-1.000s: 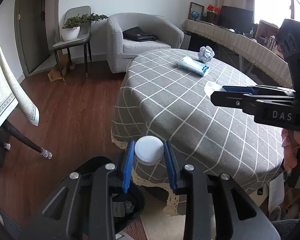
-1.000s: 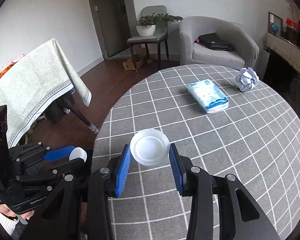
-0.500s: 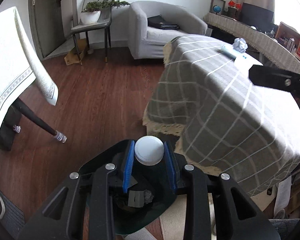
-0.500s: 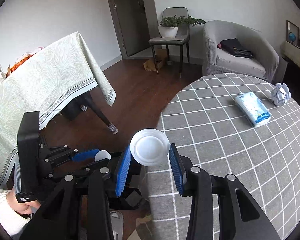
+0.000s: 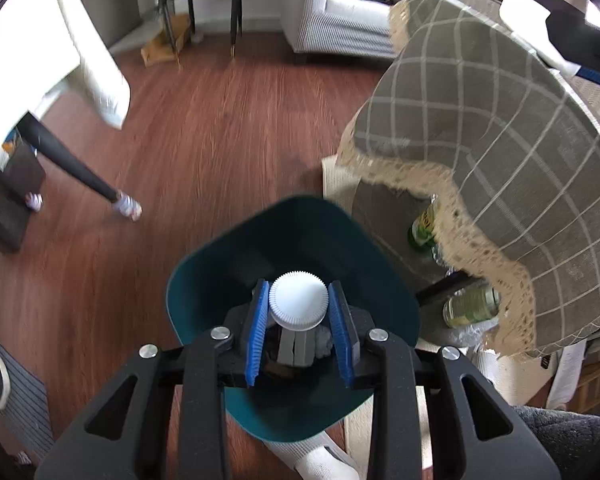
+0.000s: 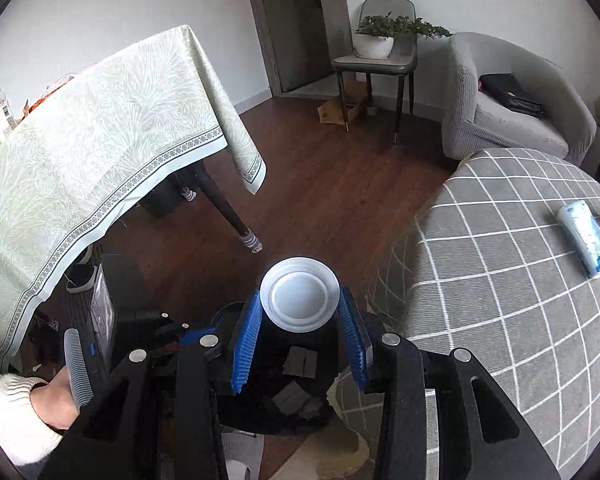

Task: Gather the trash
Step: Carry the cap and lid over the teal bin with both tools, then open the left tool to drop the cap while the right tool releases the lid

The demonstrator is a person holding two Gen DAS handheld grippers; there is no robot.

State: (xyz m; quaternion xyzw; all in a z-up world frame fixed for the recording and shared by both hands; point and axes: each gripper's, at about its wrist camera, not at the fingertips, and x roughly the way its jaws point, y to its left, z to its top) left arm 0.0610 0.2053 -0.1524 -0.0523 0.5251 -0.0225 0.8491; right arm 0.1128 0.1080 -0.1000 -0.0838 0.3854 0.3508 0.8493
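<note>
Your left gripper (image 5: 299,312) is pinching a white ribbed bottle cap (image 5: 298,306) directly over the open teal trash bin (image 5: 204,280) on the wooden floor. Your right gripper (image 6: 299,322) is clamping a white plastic cup (image 6: 299,295) above the bin (image 6: 300,412), beside the round table's checked cloth (image 6: 500,280).

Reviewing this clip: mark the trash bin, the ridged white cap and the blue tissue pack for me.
trash bin (image 5: 196,280), left wrist view, teal inner wall.
ridged white cap (image 5: 298,304), left wrist view, centre of its top.
blue tissue pack (image 6: 587,238), right wrist view, middle of the wrapper.
</note>
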